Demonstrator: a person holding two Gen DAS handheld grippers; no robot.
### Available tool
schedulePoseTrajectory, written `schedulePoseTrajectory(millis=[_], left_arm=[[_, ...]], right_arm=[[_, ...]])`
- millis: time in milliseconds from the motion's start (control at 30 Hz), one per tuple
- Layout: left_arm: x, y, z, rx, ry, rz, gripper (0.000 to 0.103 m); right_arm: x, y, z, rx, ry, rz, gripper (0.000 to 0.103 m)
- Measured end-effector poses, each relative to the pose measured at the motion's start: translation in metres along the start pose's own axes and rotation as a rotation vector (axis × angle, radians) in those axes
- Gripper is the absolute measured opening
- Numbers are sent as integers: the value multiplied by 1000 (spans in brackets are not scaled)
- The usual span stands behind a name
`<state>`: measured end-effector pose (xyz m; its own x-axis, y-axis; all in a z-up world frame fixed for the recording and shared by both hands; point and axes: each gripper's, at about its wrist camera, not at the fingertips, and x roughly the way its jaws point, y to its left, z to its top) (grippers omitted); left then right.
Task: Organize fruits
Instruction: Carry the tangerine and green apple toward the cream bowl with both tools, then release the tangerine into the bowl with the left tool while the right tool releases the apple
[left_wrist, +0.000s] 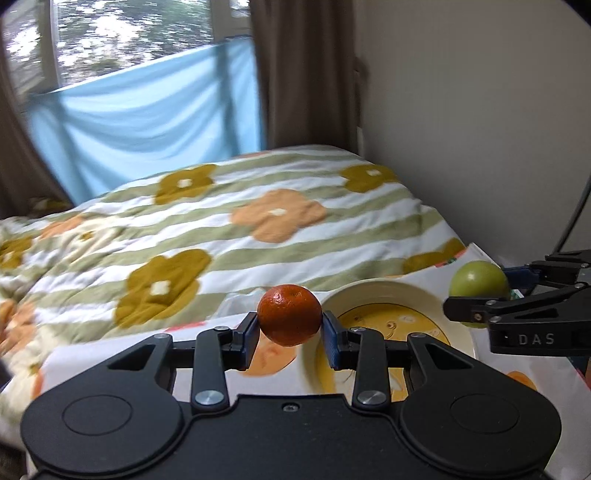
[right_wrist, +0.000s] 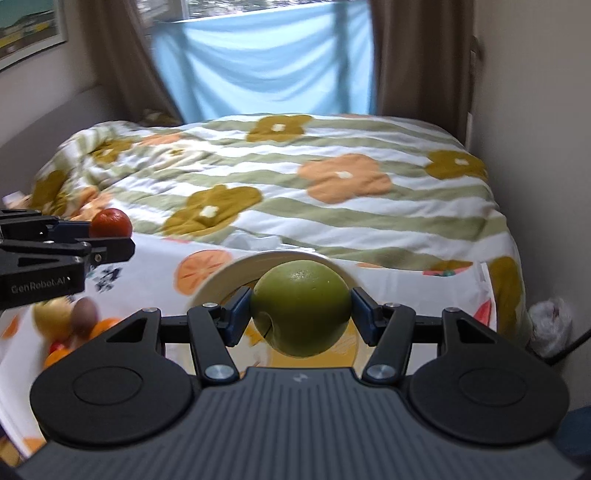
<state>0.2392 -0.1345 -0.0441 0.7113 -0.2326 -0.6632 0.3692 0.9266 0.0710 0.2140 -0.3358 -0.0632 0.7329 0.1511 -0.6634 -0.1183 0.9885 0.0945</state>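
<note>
My left gripper (left_wrist: 290, 328) is shut on an orange mandarin (left_wrist: 289, 314), held above the table just left of a cream plate (left_wrist: 369, 291) with a yellow centre. My right gripper (right_wrist: 301, 314) is shut on a green apple (right_wrist: 301, 308), held over the same plate (right_wrist: 221, 273). In the left wrist view the right gripper (left_wrist: 476, 295) with the apple (left_wrist: 478, 282) is at the right of the plate. In the right wrist view the left gripper (right_wrist: 110, 236) with the mandarin (right_wrist: 111, 222) is at the far left.
A pile of several other fruits (right_wrist: 70, 325) lies on the fruit-print tablecloth (right_wrist: 155, 273) at the lower left. A bed with a flowered striped blanket (right_wrist: 295, 184) lies beyond the table. A wall (left_wrist: 480, 110) stands at the right, curtains and a window behind.
</note>
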Motion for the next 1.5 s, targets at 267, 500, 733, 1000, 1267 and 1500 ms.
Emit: schedulePoseTrajectory(millis=[267, 500, 733, 1000, 1267, 1500], left_arm=[[78, -22, 16, 117, 78, -118, 40], [127, -45, 10, 203, 146, -189, 40], [143, -48, 9, 227, 162, -210, 70], [117, -29, 13, 202, 113, -189, 94], [95, 7, 11, 118, 97, -125, 94], [85, 26, 7, 76, 100, -83, 94]], right_arm=[[34, -23, 7, 124, 21, -70, 72], [41, -40, 2, 199, 42, -129, 72], [40, -48, 0, 244, 50, -160, 72], [40, -51, 3, 238, 50, -152, 72], [59, -35, 9, 162, 60, -88, 72], [90, -13, 6, 72, 78, -29, 72]])
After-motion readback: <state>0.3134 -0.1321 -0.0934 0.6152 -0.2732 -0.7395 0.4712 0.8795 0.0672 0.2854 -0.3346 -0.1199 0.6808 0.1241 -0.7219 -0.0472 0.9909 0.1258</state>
